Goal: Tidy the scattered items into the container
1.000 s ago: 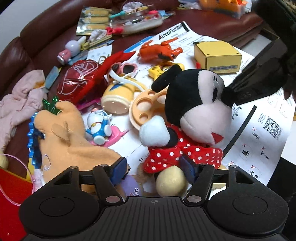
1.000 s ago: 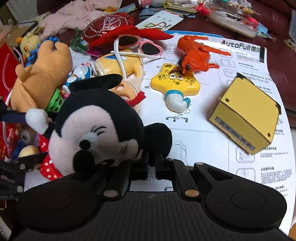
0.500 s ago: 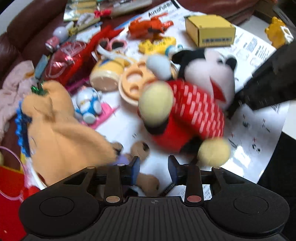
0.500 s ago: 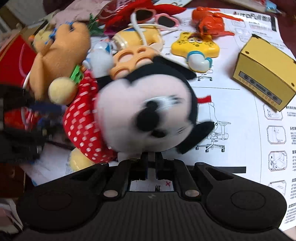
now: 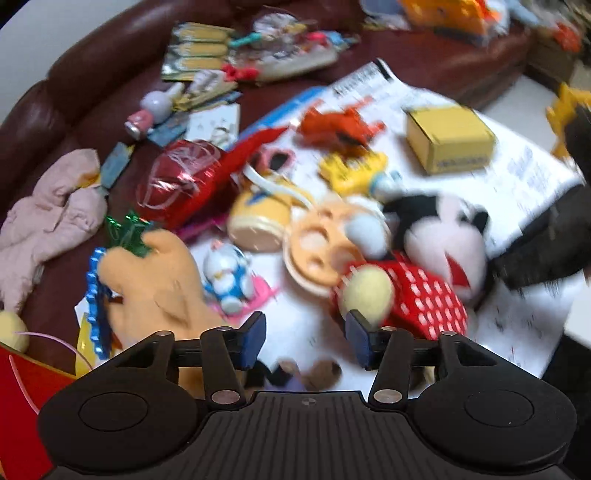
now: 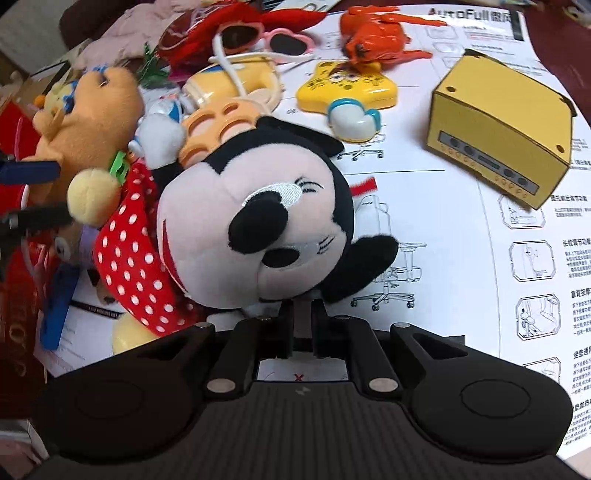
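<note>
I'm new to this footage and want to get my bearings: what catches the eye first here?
The mouse plush in a red polka-dot dress fills the right wrist view, pinched by the right hand-held gripper over the white instruction sheet. A yellow box sits on the sheet to its right. To its left lies an orange plush, near the open left hand-held gripper.

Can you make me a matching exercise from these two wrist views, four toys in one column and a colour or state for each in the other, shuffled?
Things:
1. mouse plush
2. cardboard box
3. lobster toy
4. left gripper

Colour or state:
A. orange-red, lying on the printed sheet
B. yellow, with round holes near its corners
C. jaws apart, nothing between them
D. black ears, red dress with white dots, pinched by the right gripper

Pairs: 1-D, 2-B, 3-A, 4-C
</note>
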A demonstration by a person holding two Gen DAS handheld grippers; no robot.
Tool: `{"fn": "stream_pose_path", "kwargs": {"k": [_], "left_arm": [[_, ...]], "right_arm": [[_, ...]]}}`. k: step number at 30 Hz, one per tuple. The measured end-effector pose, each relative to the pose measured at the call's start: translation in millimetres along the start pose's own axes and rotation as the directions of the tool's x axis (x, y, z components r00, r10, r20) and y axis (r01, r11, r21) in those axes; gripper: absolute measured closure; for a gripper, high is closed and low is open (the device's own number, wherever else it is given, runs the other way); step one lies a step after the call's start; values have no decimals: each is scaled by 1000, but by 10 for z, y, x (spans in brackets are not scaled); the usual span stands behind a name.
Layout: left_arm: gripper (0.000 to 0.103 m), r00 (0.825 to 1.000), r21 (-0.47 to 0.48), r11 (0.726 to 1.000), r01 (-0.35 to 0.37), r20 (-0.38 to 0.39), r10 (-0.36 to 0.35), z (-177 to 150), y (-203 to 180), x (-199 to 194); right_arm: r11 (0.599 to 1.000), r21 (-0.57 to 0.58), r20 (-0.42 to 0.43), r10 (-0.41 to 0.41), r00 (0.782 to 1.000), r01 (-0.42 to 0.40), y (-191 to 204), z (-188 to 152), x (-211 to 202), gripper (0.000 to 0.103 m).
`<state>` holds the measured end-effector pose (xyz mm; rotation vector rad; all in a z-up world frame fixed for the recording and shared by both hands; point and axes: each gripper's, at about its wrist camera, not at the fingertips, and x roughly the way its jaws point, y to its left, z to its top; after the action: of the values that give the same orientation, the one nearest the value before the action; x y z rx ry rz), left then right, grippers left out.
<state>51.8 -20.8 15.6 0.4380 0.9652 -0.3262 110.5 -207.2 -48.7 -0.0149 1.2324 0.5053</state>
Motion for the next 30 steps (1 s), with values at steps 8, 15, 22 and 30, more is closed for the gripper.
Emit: {"fn": "stream_pose_path", "kwargs": {"k": [8,15,22,30], "left_arm": [[39,1000,-14,1000,-25,5,25,216,156,122],[44,998,127,991,46,-52,-40,82,-238,362],[42,990,164,977,135,-53,-128,-80,-498,227],[38,981,137,972,192,-62,-185,-290,-542,127]], "right_arm": [[1000,26,-13,15,1000,-15,-66,51,47,89],[997,71,14,32,999,-33,-160,144,11,86],[997,61,46,43,998,-46,-173,289,-46,87],[997,-6,42,79,996,-79,21,312,-70,88]]}}
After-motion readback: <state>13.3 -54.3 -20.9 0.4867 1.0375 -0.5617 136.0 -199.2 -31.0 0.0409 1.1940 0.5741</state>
